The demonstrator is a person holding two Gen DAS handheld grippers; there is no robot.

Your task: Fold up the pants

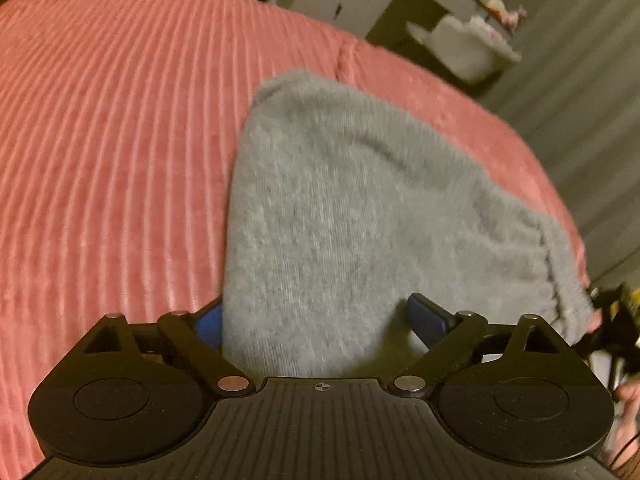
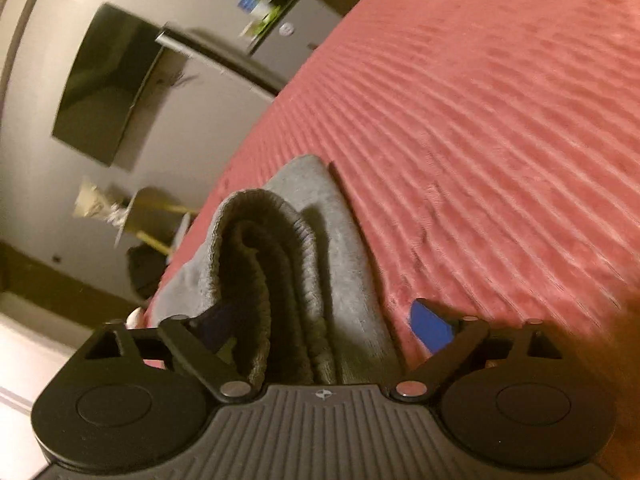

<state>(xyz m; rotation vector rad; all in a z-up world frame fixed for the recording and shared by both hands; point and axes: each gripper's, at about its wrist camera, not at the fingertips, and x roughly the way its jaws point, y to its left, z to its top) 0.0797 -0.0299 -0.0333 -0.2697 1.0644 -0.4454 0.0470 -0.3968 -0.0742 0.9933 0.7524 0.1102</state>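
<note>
A: Left wrist view first. What's there?

B: Left gripper (image 1: 320, 320) at 6 o'clock, its fingers (image 1: 428, 318) spread wide. Grey pants (image 1: 344, 208) lie folded on the pink ribbed bedspread (image 1: 120, 120), running from between the fingers up toward 12 o'clock. The cloth sits in the gap, but the blue pad at 4 o'clock stands clear of it; the pad at 8 o'clock is mostly hidden behind the cloth edge, so contact there I cannot tell.

A: Anything else?

B: At 3 to 4 o'clock, at the frame edge, the other gripper's black frame and a bit of a hand (image 1: 630, 396), blurred. White cabinets (image 1: 344, 4) and a white basket (image 1: 464, 48) at 1 o'clock, beyond the bed.

A: Right wrist view?

B: View is rolled, bed tilts. Right gripper (image 2: 320, 324) at 6 o'clock, fingers (image 2: 432, 326) spread wide too. The pants (image 2: 276, 264) show their ribbed waistband, doubled into layers, coming out of the gap toward 11 o'clock. The blue pad at 4 o'clock is over the bedspread (image 2: 480, 120), apart from the cloth. The pad at 8 o'clock is shadowed under the waistband fold; touching or not, cannot tell.

A: Background?

B: Dark wall screen (image 2: 104, 84) at 10 o'clock, cabinets (image 2: 288, 36) at 12 o'clock, blurred clutter on the floor at 9 o'clock.
</note>
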